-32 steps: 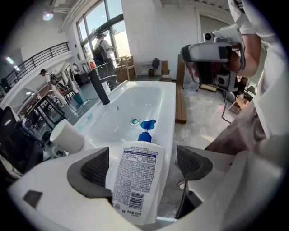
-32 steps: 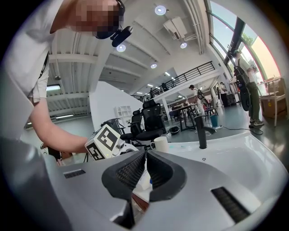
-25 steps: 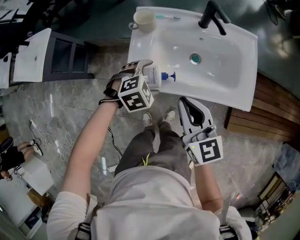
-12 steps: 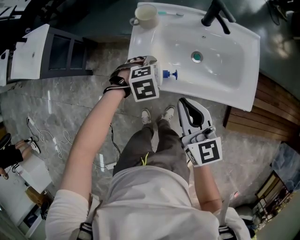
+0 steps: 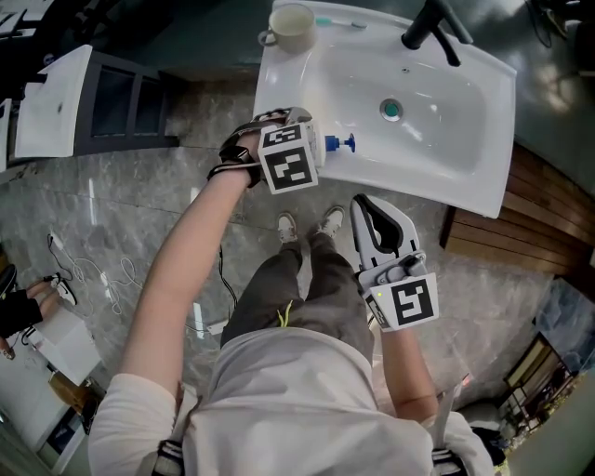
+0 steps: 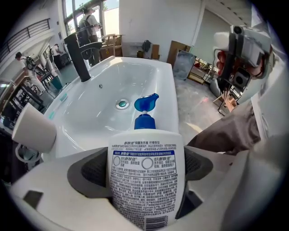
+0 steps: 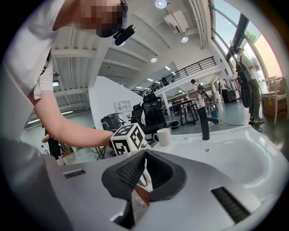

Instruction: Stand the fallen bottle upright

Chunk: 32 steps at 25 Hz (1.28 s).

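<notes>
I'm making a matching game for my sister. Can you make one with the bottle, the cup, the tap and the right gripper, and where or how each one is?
Things:
1. bottle
2. cup
3. tap
4. right gripper

Places or states:
A. black, at the back of the sink
B. fingers shut, nothing in them
C. lying between the left fingers
D. upright on the sink's corner

Pairs: 1-C, 2-D, 3-A, 4-B
</notes>
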{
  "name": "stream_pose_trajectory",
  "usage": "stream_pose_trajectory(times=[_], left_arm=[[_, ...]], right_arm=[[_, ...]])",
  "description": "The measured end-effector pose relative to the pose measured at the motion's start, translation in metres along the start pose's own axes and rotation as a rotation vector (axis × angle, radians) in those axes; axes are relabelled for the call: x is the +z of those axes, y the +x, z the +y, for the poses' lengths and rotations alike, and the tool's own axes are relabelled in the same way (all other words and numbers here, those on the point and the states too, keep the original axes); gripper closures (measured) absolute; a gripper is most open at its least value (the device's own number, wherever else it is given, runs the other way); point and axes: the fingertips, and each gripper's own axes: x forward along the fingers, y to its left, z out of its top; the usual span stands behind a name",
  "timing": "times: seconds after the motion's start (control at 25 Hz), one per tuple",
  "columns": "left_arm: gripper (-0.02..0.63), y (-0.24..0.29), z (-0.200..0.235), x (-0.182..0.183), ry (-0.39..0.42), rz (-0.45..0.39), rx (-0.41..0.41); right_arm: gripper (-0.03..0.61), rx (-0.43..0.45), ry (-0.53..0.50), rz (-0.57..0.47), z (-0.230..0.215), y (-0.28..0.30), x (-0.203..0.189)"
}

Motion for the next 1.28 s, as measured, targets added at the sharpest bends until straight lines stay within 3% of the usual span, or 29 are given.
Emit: stream_pose_trajectory(times=[0.36, 1.0, 1.28], left_arm=[[0.135, -0.008, -0.003, 0.002, 0.026, -0.075, 0.026], [0.135, -0.07, -0.004, 0.024, 0.009, -0.475, 0.106], [0.135, -0.092, -0.002, 0.025, -0.037, -0.659, 0.156]], right_arm=[[0.537, -0.014, -0.009, -0.004, 0.011, 0.004, 0.005], [0.537, -0.023, -0.042, 0.011, 0.042, 0.014, 0.012], [0.537, -0.031, -0.063, 0.03, 0.052, 0.015, 0.013]])
